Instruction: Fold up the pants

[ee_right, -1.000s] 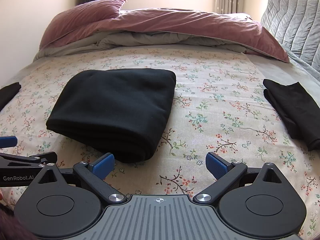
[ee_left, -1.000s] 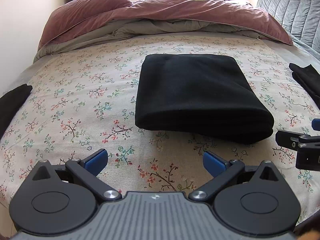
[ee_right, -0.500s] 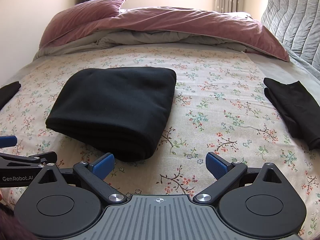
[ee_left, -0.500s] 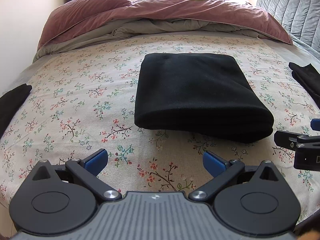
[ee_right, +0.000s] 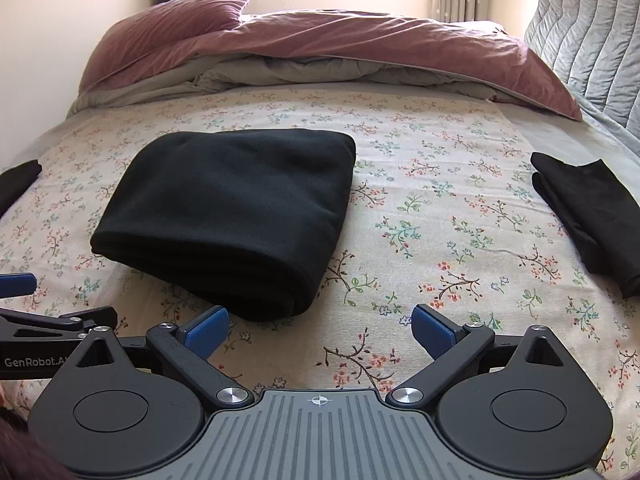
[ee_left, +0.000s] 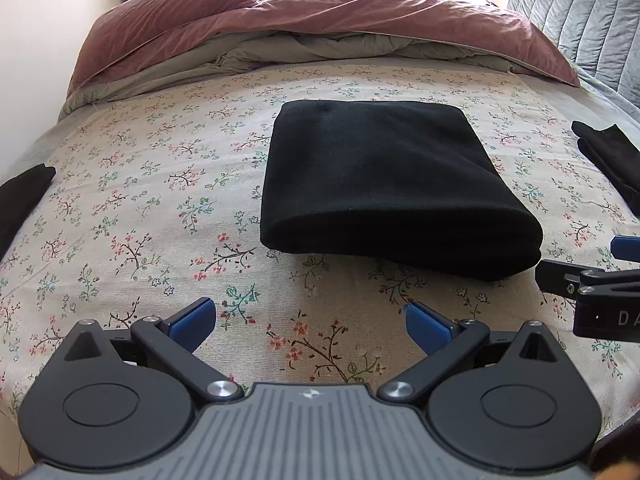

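Observation:
The black pants [ee_left: 384,184] lie folded into a thick rectangle in the middle of the floral bedsheet [ee_left: 132,208]; they also show in the right wrist view [ee_right: 232,216]. My left gripper [ee_left: 310,320] is open and empty, hovering just short of the pants' near edge. My right gripper [ee_right: 320,330] is open and empty near the pants' front right corner. Each gripper's tip shows at the edge of the other's view.
A second folded black garment [ee_right: 588,212] lies at the right side of the bed. Another dark cloth [ee_left: 24,196] lies at the left edge. A pink duvet [ee_left: 320,20] and pillow are bunched at the head. A grey quilted cushion [ee_right: 592,40] stands at the right.
Both grippers have drifted very slightly; the pants appear a touch closer. Nothing was grasped or released.

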The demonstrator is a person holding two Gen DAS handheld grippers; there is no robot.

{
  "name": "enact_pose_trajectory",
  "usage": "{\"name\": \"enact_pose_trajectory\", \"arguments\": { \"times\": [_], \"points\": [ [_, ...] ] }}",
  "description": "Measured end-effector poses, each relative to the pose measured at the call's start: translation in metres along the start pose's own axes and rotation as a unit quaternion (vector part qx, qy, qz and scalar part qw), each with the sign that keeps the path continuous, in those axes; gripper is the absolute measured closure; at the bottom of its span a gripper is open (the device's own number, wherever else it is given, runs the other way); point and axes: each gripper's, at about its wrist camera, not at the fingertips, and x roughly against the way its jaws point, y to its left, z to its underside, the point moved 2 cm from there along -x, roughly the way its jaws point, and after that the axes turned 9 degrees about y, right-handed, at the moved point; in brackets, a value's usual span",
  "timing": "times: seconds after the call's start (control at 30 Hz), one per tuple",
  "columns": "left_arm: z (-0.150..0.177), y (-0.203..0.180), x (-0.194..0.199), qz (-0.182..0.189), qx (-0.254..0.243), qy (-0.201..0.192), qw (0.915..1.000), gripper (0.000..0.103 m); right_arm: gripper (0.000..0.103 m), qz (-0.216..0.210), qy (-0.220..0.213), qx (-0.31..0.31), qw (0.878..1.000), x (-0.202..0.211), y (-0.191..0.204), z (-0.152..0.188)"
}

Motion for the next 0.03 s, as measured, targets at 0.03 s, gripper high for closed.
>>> {"name": "enact_pose_trajectory", "arguments": {
  "times": [0.03],
  "points": [
    [-0.0002,0.0005,-0.0011,0.002,0.001,0.004,1.0,0.0,0.004,0.0,0.0,-0.001,1.0,-0.001,0.0001,0.0004]
  ]
}}
